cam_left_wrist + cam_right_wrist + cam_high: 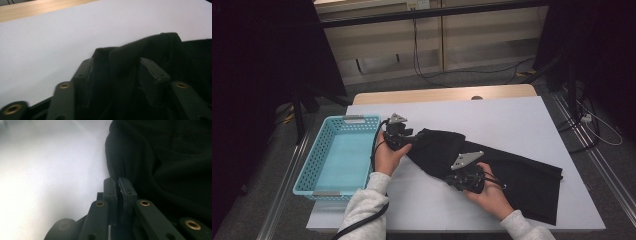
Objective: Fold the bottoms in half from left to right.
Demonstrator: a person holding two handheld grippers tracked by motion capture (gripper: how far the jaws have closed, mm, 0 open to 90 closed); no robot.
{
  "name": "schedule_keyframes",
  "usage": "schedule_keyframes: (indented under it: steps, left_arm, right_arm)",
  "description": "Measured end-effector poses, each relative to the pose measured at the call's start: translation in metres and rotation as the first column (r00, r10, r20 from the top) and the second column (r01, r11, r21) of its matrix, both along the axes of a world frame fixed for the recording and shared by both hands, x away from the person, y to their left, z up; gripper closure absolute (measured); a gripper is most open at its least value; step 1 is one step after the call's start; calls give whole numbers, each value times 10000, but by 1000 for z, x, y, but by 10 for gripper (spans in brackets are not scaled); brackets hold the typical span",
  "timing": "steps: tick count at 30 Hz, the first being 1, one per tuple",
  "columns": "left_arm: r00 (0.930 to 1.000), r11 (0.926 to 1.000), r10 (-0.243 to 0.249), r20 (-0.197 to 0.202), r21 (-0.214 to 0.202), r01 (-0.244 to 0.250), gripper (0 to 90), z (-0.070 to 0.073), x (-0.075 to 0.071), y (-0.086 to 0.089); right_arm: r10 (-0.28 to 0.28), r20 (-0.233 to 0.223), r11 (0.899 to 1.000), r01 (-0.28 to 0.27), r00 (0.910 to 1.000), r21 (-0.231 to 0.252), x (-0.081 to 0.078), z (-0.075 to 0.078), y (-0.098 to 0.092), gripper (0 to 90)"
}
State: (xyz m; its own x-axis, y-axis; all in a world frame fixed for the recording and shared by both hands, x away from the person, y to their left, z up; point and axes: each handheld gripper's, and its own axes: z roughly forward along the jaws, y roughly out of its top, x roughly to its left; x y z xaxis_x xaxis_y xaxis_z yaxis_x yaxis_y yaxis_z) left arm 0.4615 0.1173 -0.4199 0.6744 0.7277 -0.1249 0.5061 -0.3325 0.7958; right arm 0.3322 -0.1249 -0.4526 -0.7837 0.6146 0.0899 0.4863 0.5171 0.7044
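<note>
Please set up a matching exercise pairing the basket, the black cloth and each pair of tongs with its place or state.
Things:
1. basket
2. black cloth
3. left tongs
4. right tongs

Descriptions:
A. pinched tight on a fold of cloth
B. jaws apart, with cloth bunched between them
C. light blue, at the table's left edge
D. spread across the white tabletop

Pairs: 1-C, 2-D, 3-B, 4-A
</note>
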Motion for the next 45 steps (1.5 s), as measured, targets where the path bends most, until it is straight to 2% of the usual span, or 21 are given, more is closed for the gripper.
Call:
schedule_keyframes:
  steps: [3, 5, 6, 8, 10, 11, 13, 16, 17, 20, 22, 24, 25, 26, 28, 32, 33, 39, 42, 44, 45]
  left_arm:
    - [9997, 9994, 53, 251, 334, -61, 398, -2, -16, 5]
    - [9996, 9992, -171, 206, 368, 163, 441, -4, -23, 5]
    - [9995, 9978, -239, 200, 630, 226, 446, -6, -24, 6]
    - [9997, 9958, -244, -97, 883, 251, 515, -11, -26, 7]
    - [9997, 9966, -199, -161, 796, 211, 524, -13, -27, 7]
    - [9987, 9946, -337, -395, 971, 374, 560, -17, -28, 7]
    - [9983, 9923, -304, -490, 1183, 361, 563, -22, -28, 6]
    - [9980, 9918, -212, -598, 1246, 285, 589, -27, -26, 4]
    - [9967, 9913, -186, -786, 1286, 286, 608, -32, -24, 4]
    - [9970, 9939, -117, -770, 1080, 200, 651, -34, -22, 4]
    - [9972, 9935, -126, -735, 1119, 209, 726, -34, -21, 4]
    - [9942, 9953, -163, -1060, 932, 263, 816, -31, -18, 4]
    - [9942, 9953, -163, -1060, 932, 263, 834, -31, -18, 4]
    - [9927, 9979, 38, -1206, 639, 40, 847, -27, -15, 7]
    - [9916, 9989, 199, -1280, 455, -141, 866, -21, -11, 10]
    - [9908, 9992, 298, -1320, 301, -260, 871, -14, -5, 12]
    - [9904, 9992, 408, -1321, 95, -399, 870, -9, -2, 10]
    - [9908, 9969, 752, -1128, 318, -721, 865, -6, 1, 13]
    - [9925, 9964, 780, -943, 406, -745, 795, -7, -3, 14]
    - [9929, 9955, 865, -819, 457, -830, 679, -6, -4, 15]
    - [9929, 9941, 1036, -585, 369, -1015, 605, -6, -5, 16]
  right_arm:
    - [-18, -1, 10000, 18, 10000, -12, -1, 1, -2, 859]
    - [-49, -33, 10000, 49, 10000, -1, -1, 1, -3, 859]
    - [-49, -30, 10000, 49, 10000, -17, -1, 1, -3, 860]
    - [-61, -31, 10000, 61, 10000, -40, 0, 1, -4, 859]
    - [-111, 22, 9999, 112, 9999, -100, -1, 1, -5, 860]
    - [-121, -1, 9999, 121, 9999, -111, -1, 1, -6, 860]
    - [-149, -6, 9999, 149, 9999, -80, -1, 1, -7, 860]
    - [-145, -5, 9999, 145, 9999, -78, -1, 0, -8, 860]
    - [-131, 17, 9999, 131, 9999, -111, -1, 0, -8, 860]
    - [-74, -21, 9999, 74, 10000, -129, -2, 1, -9, 860]
    - [-70, -54, 9999, 69, 10000, -107, -2, 1, -10, 862]
    - [-85, -101, 9999, 83, 9999, -129, -3, 1, -12, 863]
    - [-102, -106, 9998, 100, 9999, -154, -3, 2, -13, 863]
    - [-112, -123, 9998, 109, 9999, -179, -3, 2, -15, 864]
    - [-144, -199, 9997, 140, 9997, -202, -4, 3, -19, 865]
    - [-174, -279, 9997, 170, 9995, -168, -5, 3, -23, 865]
    - [-155, -344, 9998, 150, 9993, -157, -5, 3, -25, 866]
    - [-126, -363, 9996, 117, 9993, -260, -6, 3, -25, 867]
    - [-138, -365, 9998, 132, 9992, -178, -5, 2, -26, 867]
    - [-143, -365, 9997, 137, 9992, -180, -5, 3, -25, 867]
    - [-118, -339, 9997, 111, 9994, -235, -6, 3, -25, 867]
